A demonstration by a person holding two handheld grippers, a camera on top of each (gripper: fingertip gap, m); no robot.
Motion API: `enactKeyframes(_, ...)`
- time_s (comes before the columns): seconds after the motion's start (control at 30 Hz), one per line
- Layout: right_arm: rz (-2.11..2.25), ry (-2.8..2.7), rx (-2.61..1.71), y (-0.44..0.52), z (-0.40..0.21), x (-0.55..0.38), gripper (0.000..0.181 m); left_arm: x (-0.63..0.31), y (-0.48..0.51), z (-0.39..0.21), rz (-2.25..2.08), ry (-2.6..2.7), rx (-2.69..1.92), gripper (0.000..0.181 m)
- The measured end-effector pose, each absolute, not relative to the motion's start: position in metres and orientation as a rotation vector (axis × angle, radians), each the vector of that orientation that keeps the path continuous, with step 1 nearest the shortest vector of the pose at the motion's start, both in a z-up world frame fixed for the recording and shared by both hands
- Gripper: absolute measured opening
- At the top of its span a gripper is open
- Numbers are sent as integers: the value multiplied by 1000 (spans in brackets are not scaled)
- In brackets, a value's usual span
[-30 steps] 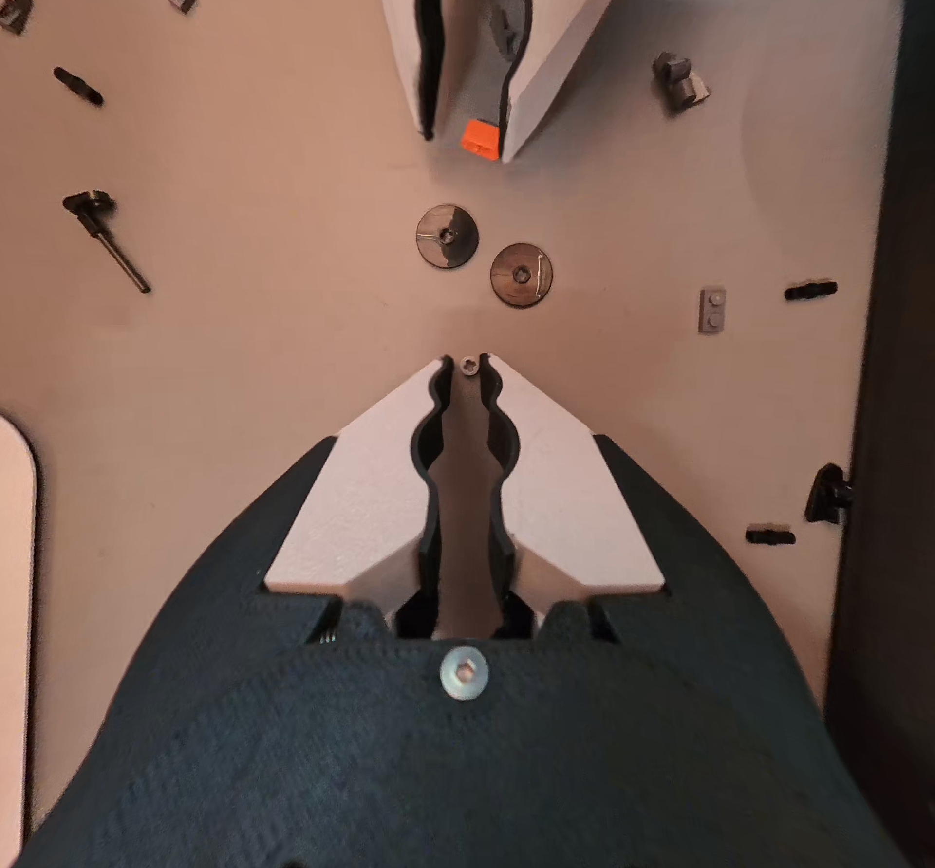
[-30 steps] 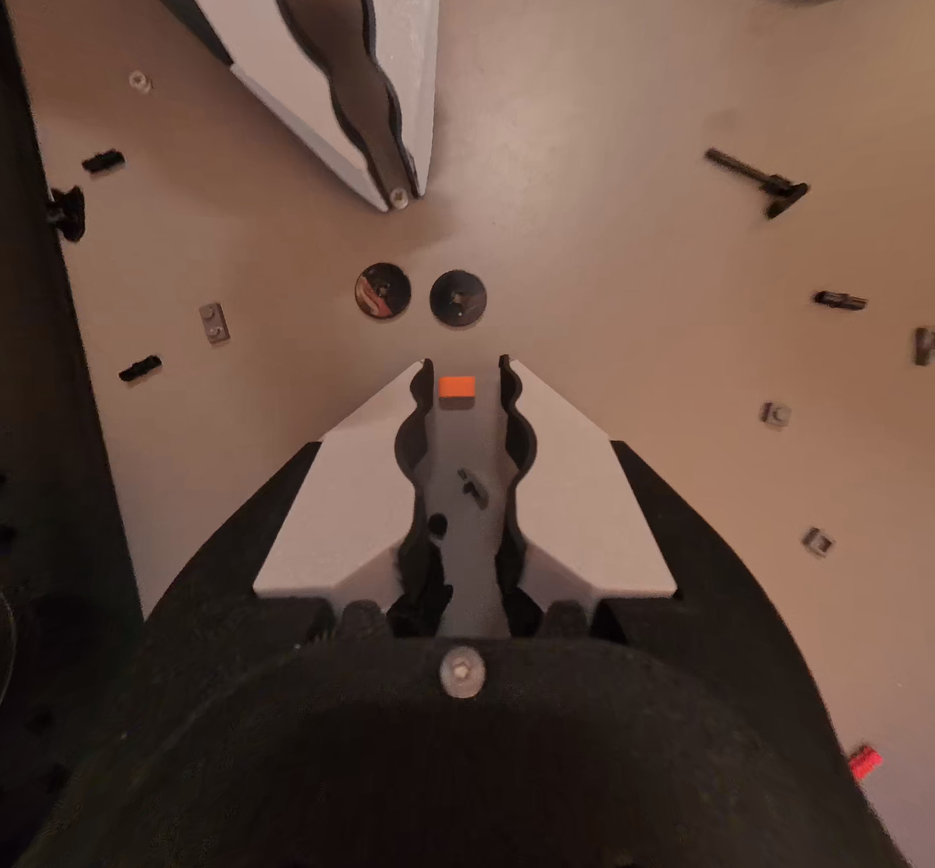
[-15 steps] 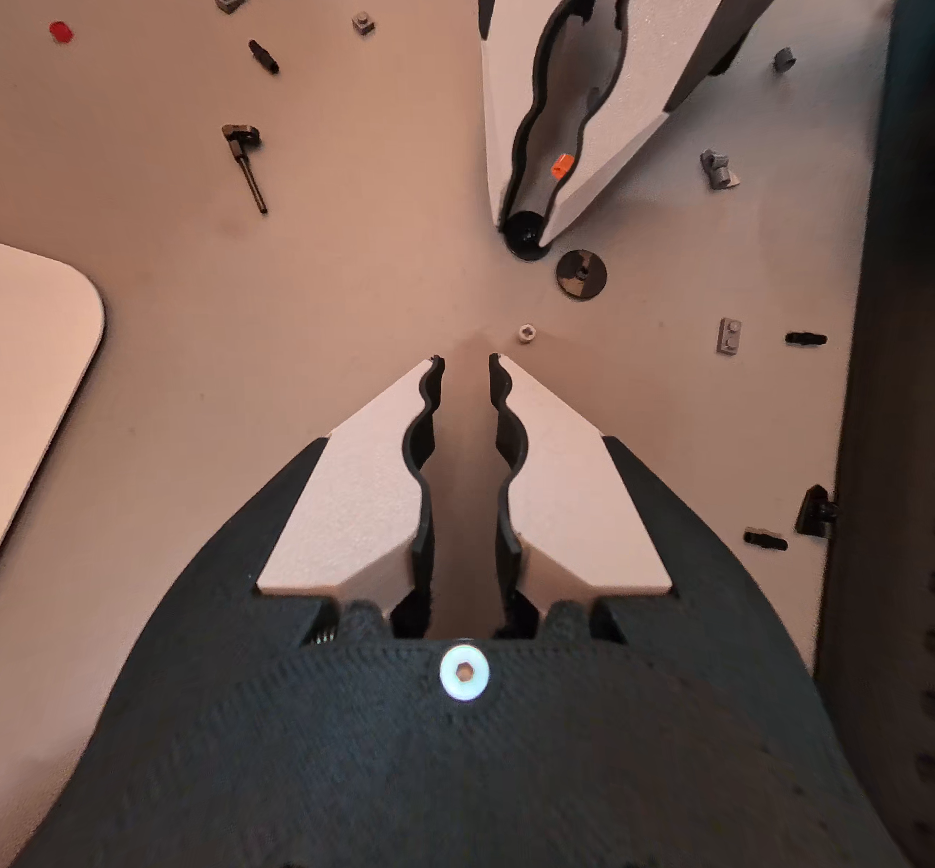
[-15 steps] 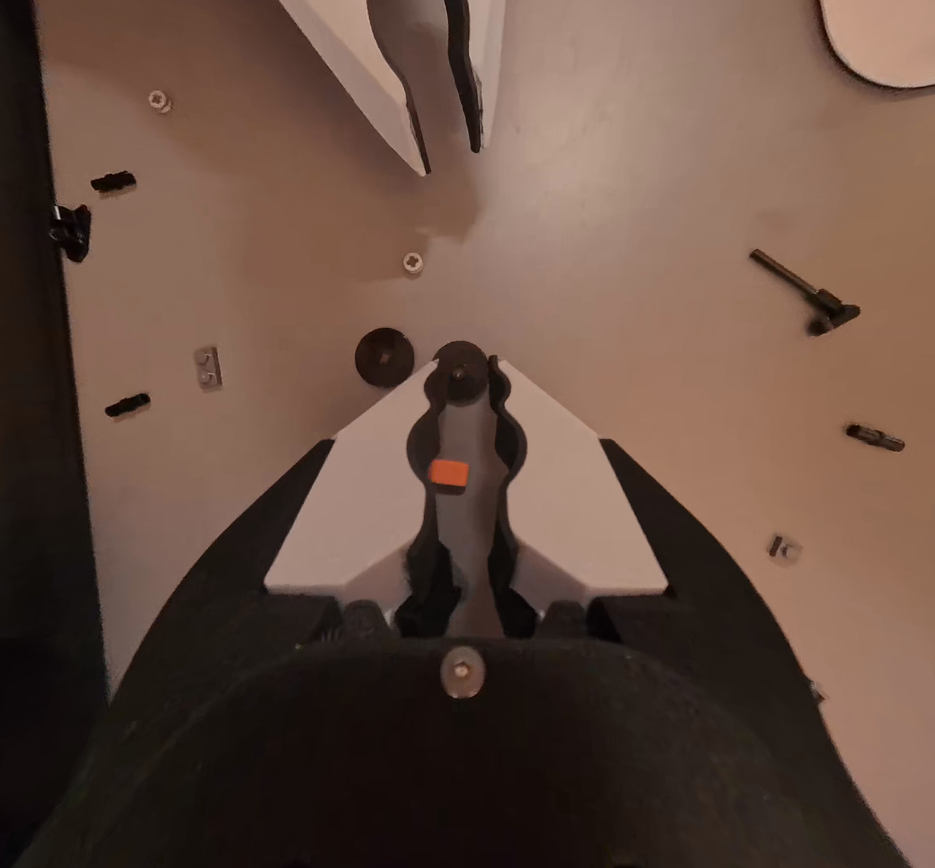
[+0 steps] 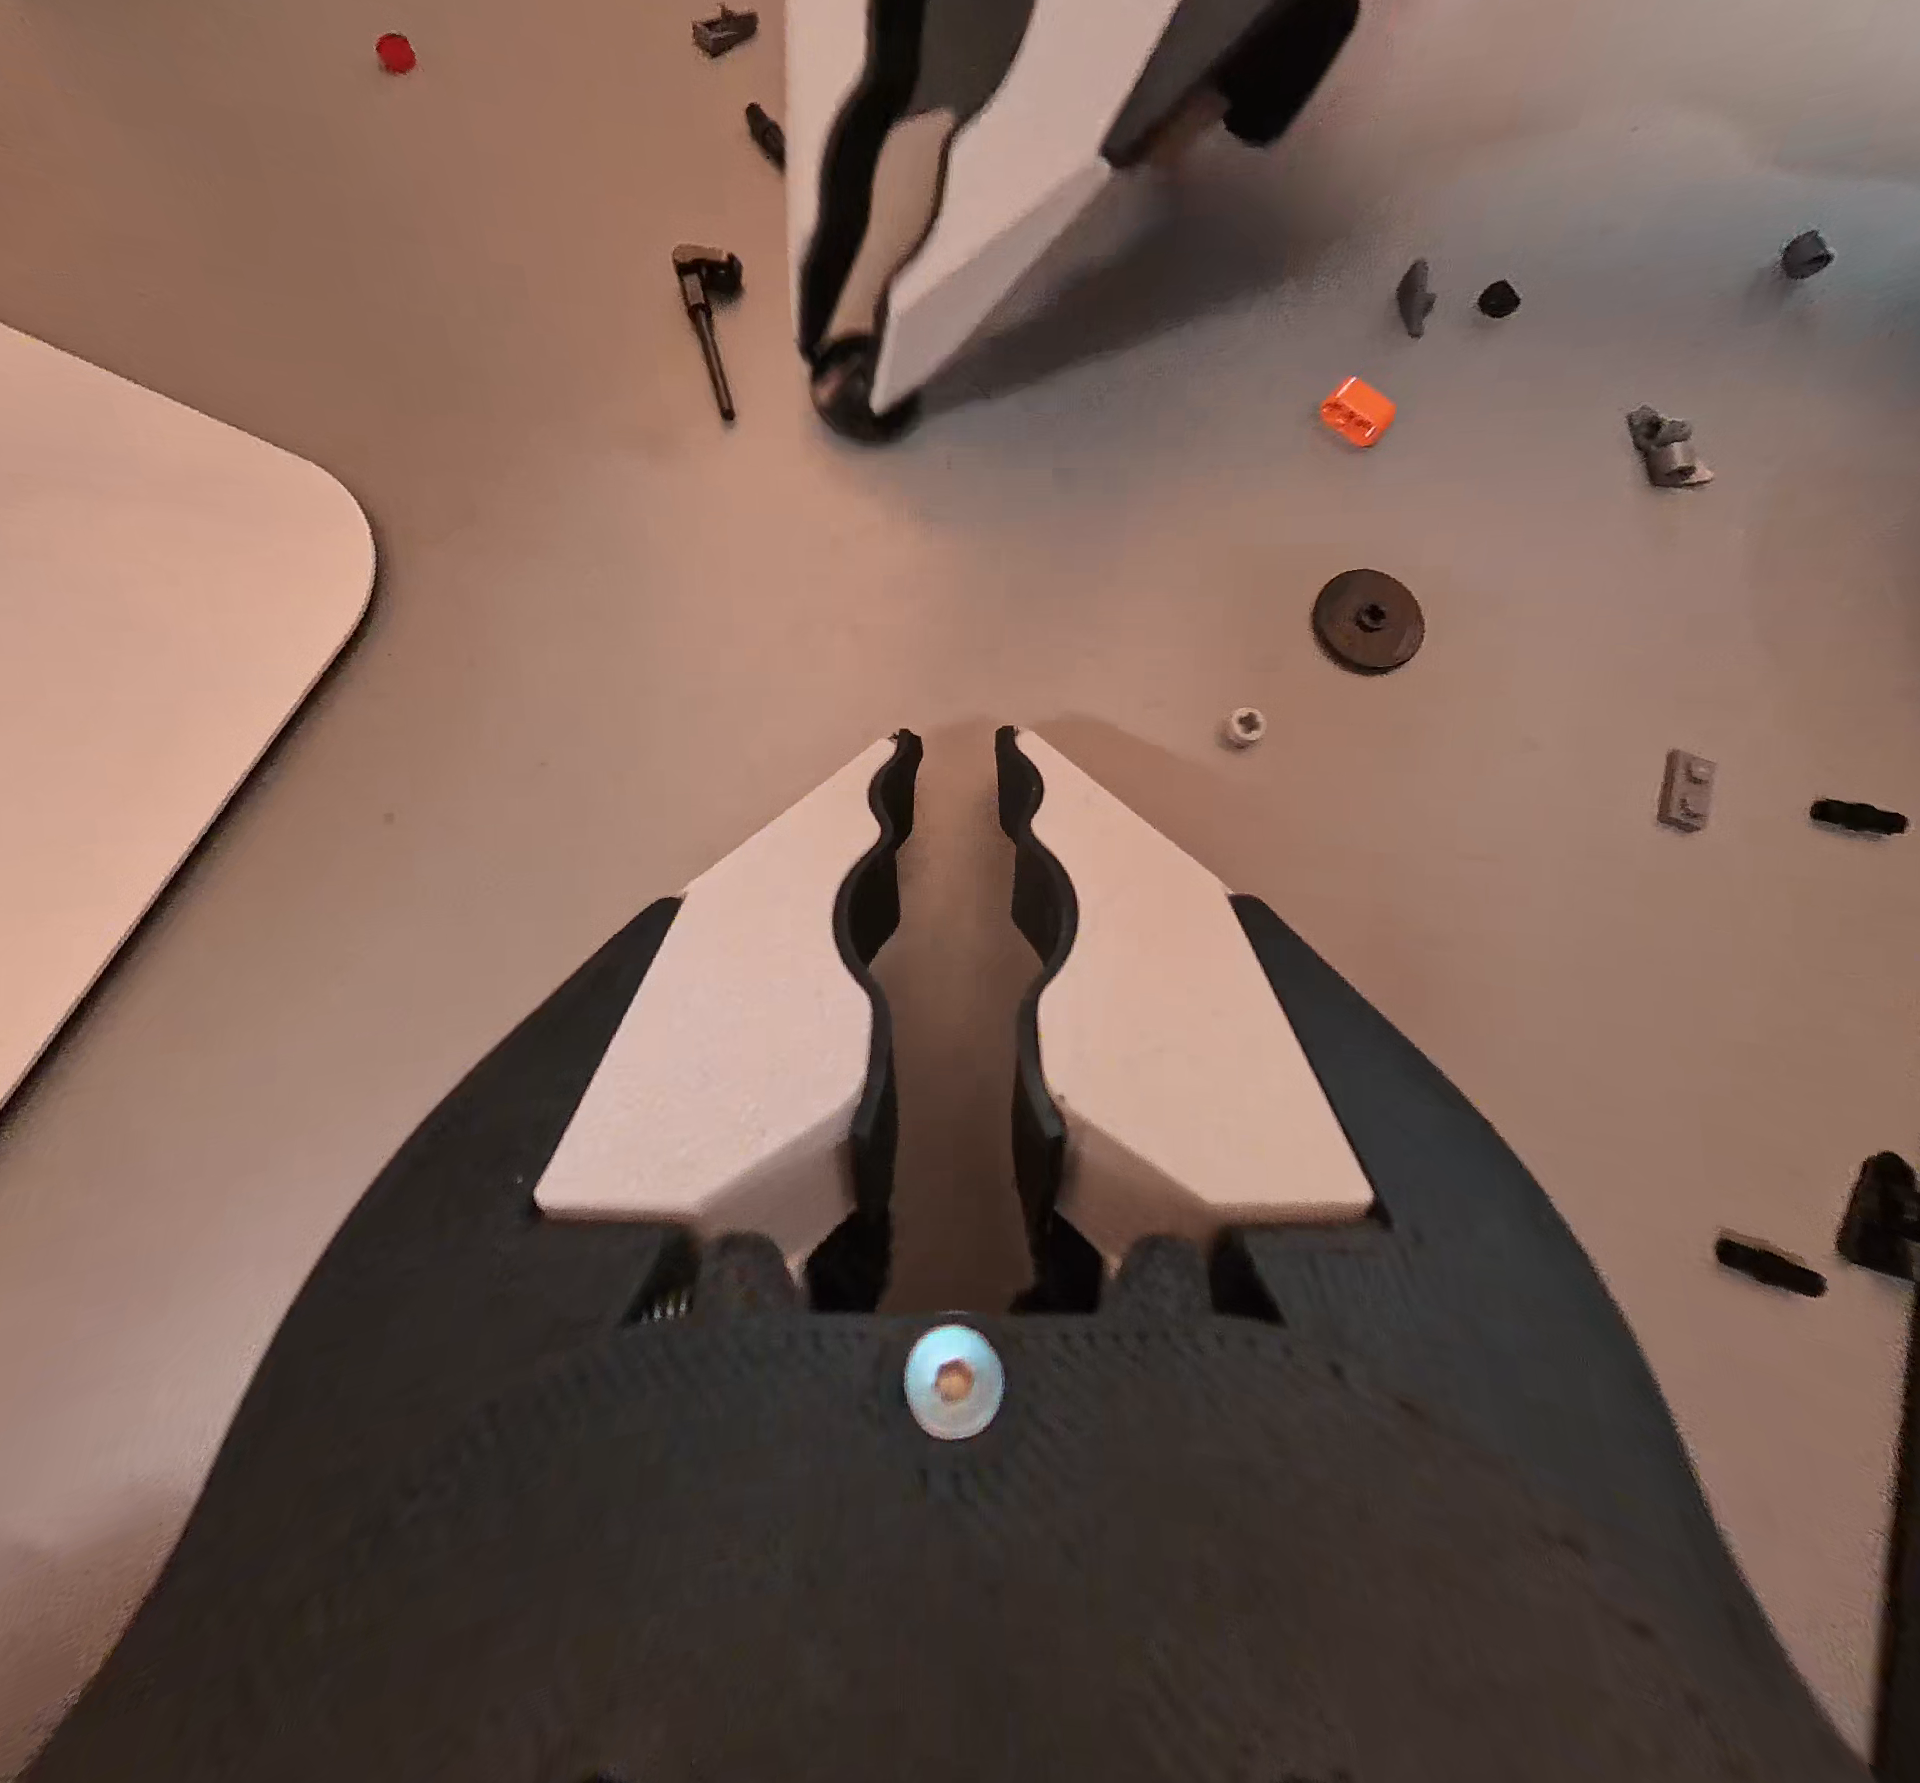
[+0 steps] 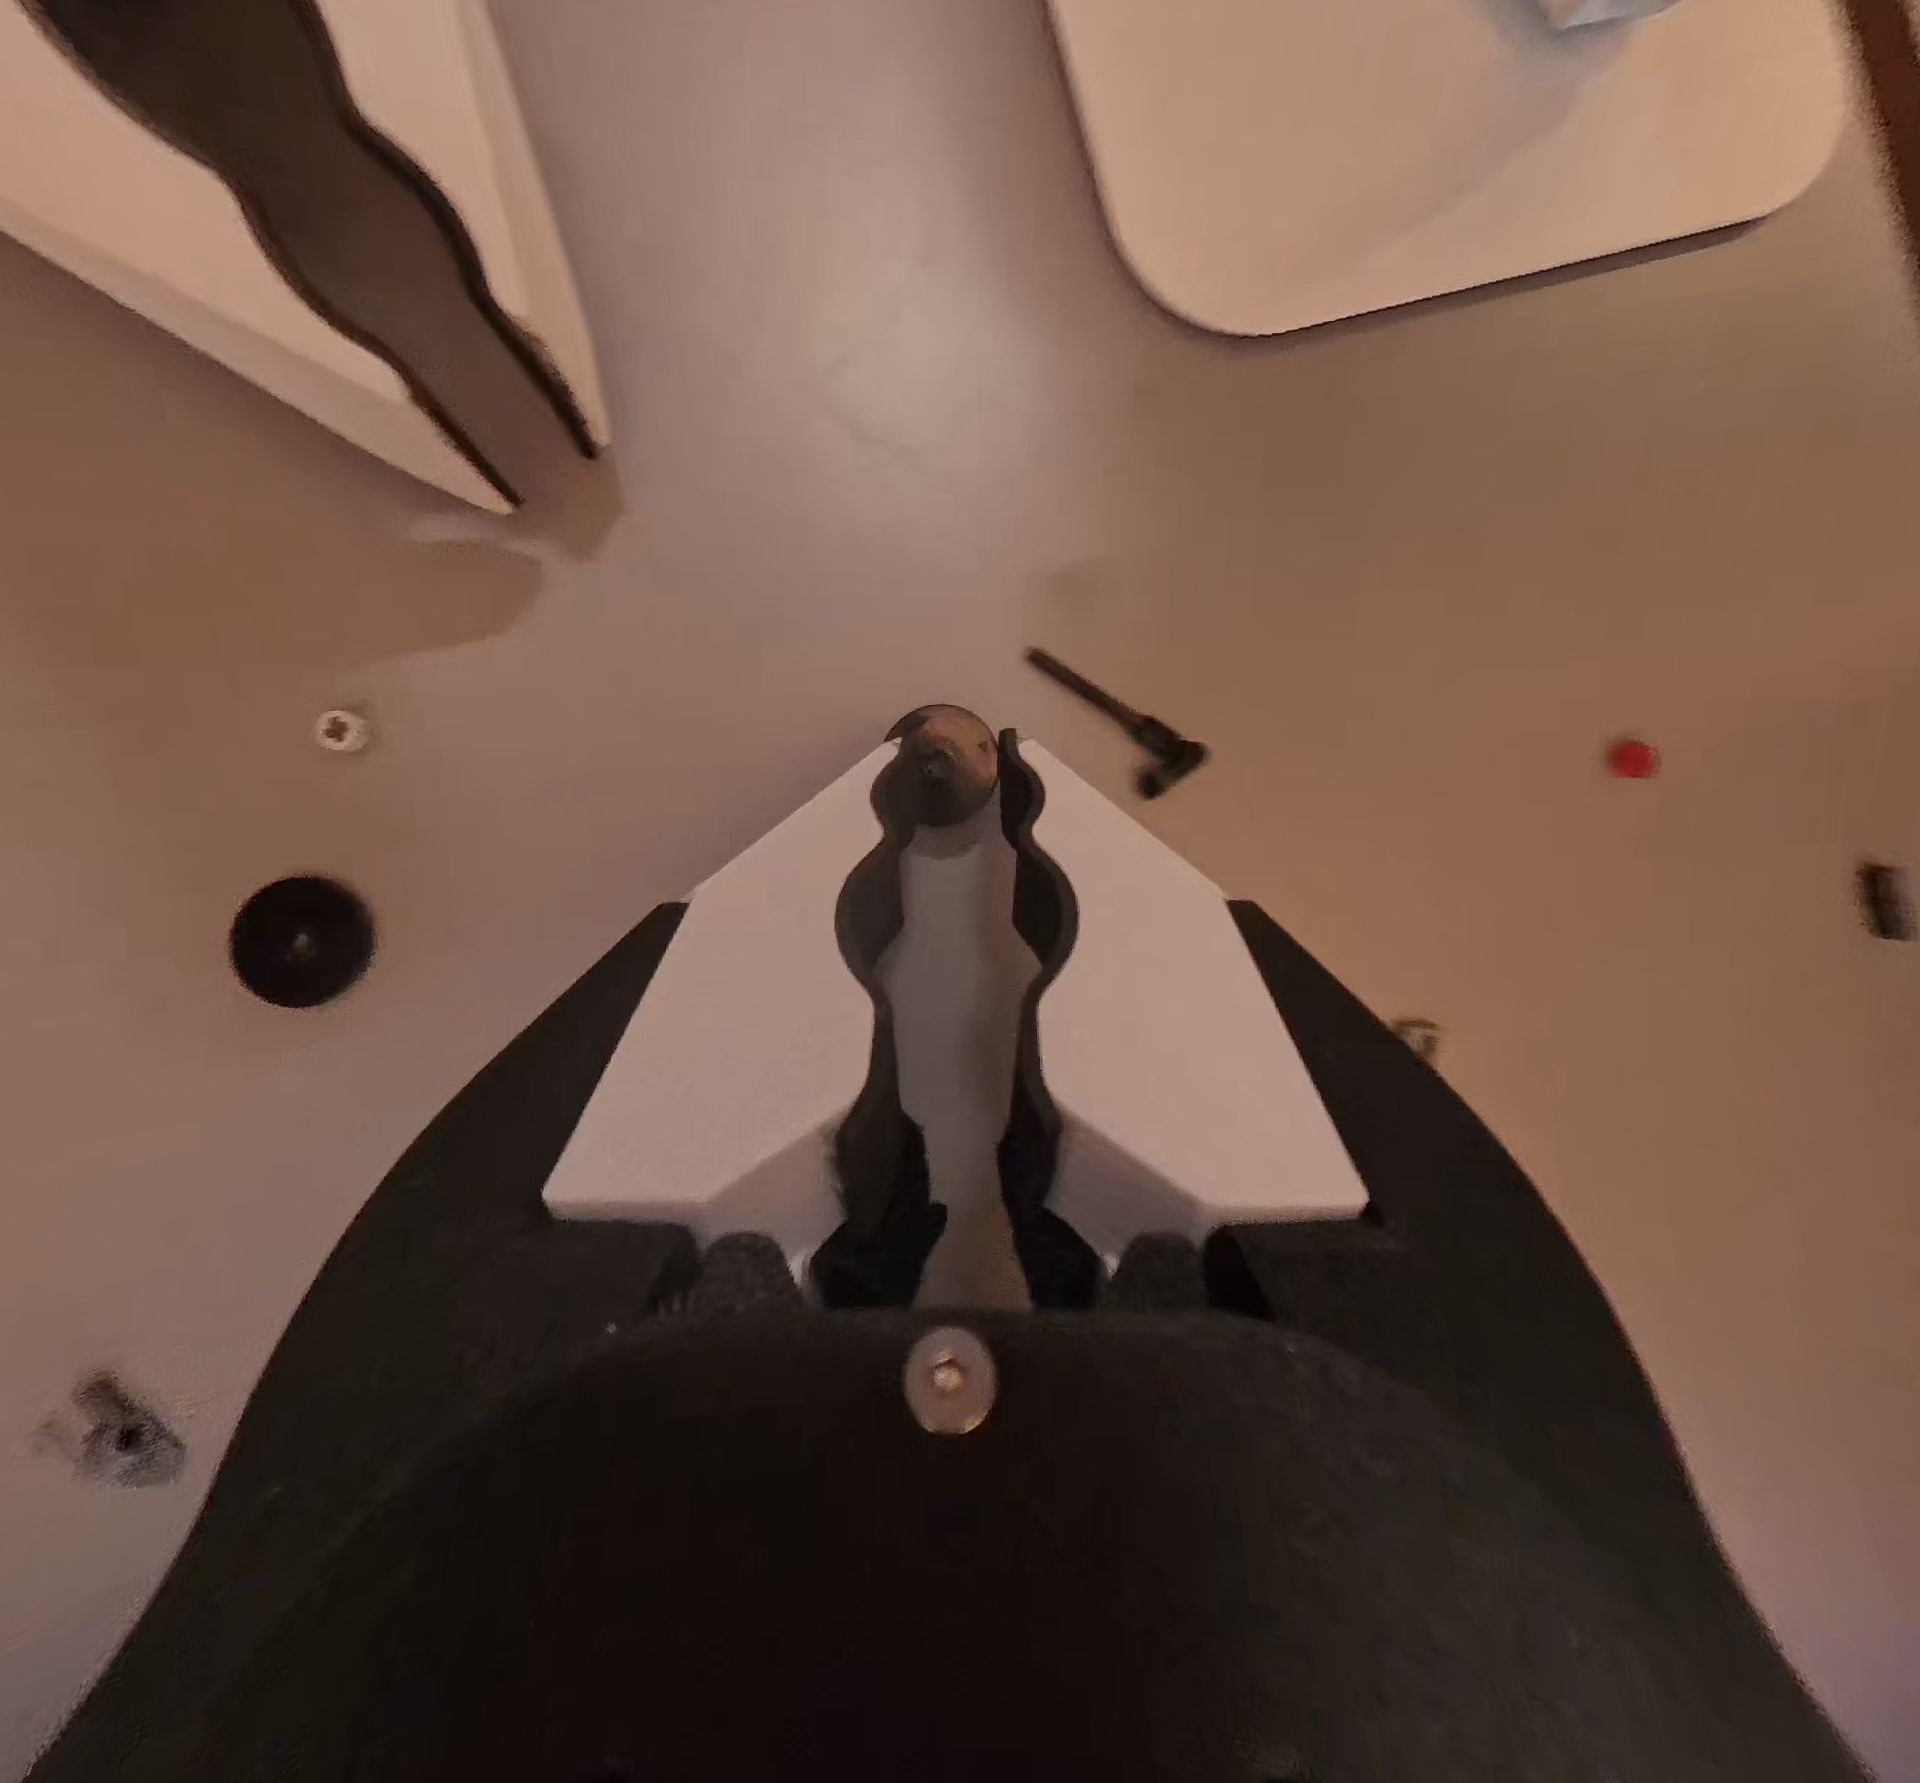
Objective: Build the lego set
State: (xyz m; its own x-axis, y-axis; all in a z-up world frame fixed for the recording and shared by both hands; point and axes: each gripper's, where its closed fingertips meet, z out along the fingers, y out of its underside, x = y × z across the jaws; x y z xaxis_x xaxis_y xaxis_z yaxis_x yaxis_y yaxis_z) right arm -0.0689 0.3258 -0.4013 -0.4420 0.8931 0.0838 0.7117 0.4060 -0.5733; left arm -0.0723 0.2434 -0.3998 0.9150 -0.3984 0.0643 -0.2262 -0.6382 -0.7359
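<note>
Since a moment earlier, my right gripper (image 6: 948, 746) had carried one black disc (image 6: 940, 765) away from its twin, pinching it at the fingertips near the table (image 5: 623, 590). My left gripper (image 5: 956, 736) was slightly spread and held nothing. From it, the second disc (image 5: 1367, 618) lay at two o'clock, the orange brick (image 5: 1358, 411) beyond, the white board (image 5: 156, 611) at nine o'clock.
</note>
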Motion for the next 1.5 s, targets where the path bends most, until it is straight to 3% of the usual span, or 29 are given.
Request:
enactKeyframes(0.17, 695, -2116, -1507, 373, -382, -60, 22, -78, 245, -399, -285, 415, -2261, 13)
enactKeyframes(0.33, 601, -2135, -1535, 399, -396, -52, 18, -80, 248, -395, -263, 424, -2226, 11)
enactKeyframes(0.83, 709, -2260, -1483, 379, -409, -70, 3, -79, 250, -391, -255, 460, -2189, 7)
enactKeyframes(0.93, 757, -2270, -1477, 369, -406, -75, 9, -79, 250, -392, -247, 467, -2192, 7)
enactKeyframes(1.17, 711, -1863, -1580, 460, -366, -91, 23, -82, 252, -390, -239, 458, -2183, 7)
enactKeyframes(1.5, 539, -1946, -1610, 524, -403, -130, 20, -84, 253, -389, -231, 458, -2172, 6)
